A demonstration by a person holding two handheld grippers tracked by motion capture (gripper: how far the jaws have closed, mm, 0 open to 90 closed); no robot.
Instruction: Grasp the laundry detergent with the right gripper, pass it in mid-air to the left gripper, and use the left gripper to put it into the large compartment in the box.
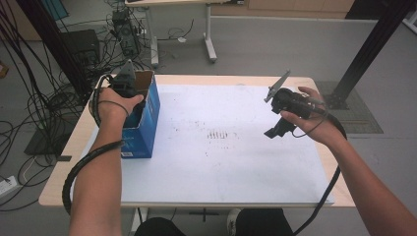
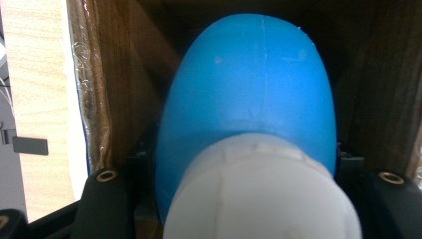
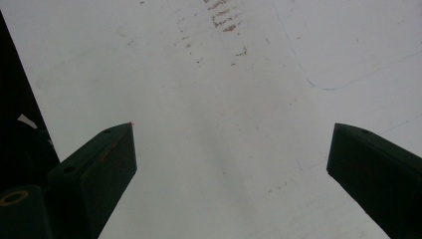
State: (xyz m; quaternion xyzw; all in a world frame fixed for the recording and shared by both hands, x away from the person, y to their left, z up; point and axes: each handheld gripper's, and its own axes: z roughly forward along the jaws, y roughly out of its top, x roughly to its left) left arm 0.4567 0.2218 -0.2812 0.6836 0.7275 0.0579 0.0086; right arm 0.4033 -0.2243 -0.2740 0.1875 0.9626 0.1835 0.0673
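Observation:
A blue cardboard box (image 1: 145,123) stands open-topped at the left of the white mat (image 1: 221,167). My left gripper (image 1: 125,86) reaches down into it. In the left gripper view its jaws (image 2: 249,184) are shut on a rounded blue object with a white end (image 2: 249,89), which sits between the box's brown inner walls (image 2: 124,74). I cannot tell what the object is. My right gripper (image 1: 275,130) hangs over the right half of the mat, tilted down. Its jaws (image 3: 231,149) stand wide open with nothing but the mat (image 3: 224,74) between them.
Brown smudges (image 1: 221,133) mark the middle of the mat. The wooden table (image 1: 59,187) shows around the mat's edges. Tangled cables (image 1: 29,108) lie on the floor at the left, and a black post (image 1: 369,49) rises at the back right.

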